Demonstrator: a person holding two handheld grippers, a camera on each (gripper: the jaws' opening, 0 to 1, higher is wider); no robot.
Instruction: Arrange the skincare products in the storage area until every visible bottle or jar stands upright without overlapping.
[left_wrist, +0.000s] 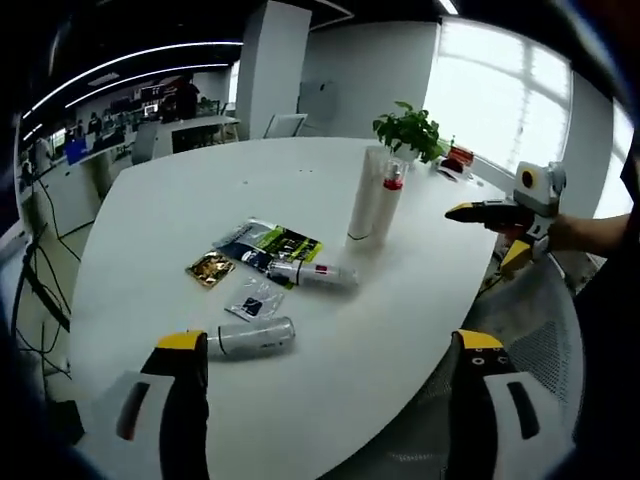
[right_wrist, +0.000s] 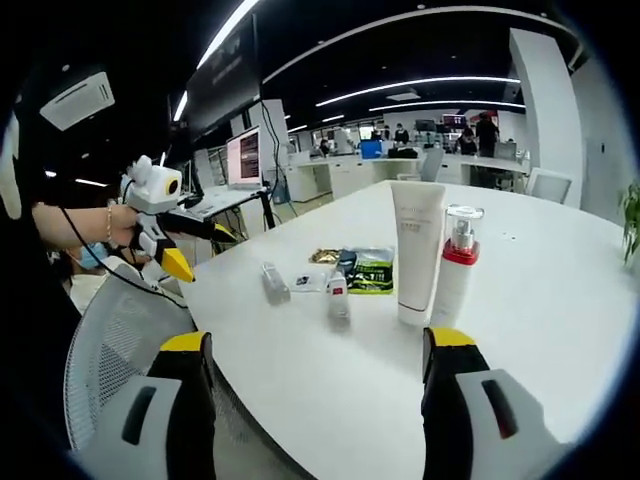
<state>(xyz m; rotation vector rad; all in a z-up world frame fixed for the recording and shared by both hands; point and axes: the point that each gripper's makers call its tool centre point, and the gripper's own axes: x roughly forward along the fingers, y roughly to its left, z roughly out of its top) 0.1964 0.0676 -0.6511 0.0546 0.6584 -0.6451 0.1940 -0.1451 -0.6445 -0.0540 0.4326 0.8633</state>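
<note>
1. The left gripper (left_wrist: 325, 372) is hovering over the near edge of the white table (left_wrist: 180, 210), its jaws standing wide apart with nothing between them.
2. The right gripper (right_wrist: 312, 372) is hanging off the table's edge above a mesh chair (right_wrist: 115, 340), jaws likewise spread and empty.
3. A white tube (right_wrist: 417, 250) and a red-collared pump bottle (right_wrist: 457, 262) are standing upright, touching, toward the table's middle.
4. Two small bottles (left_wrist: 255, 337) (left_wrist: 312, 273) are lying on their sides beside flat sachets (left_wrist: 272, 243).
</note>
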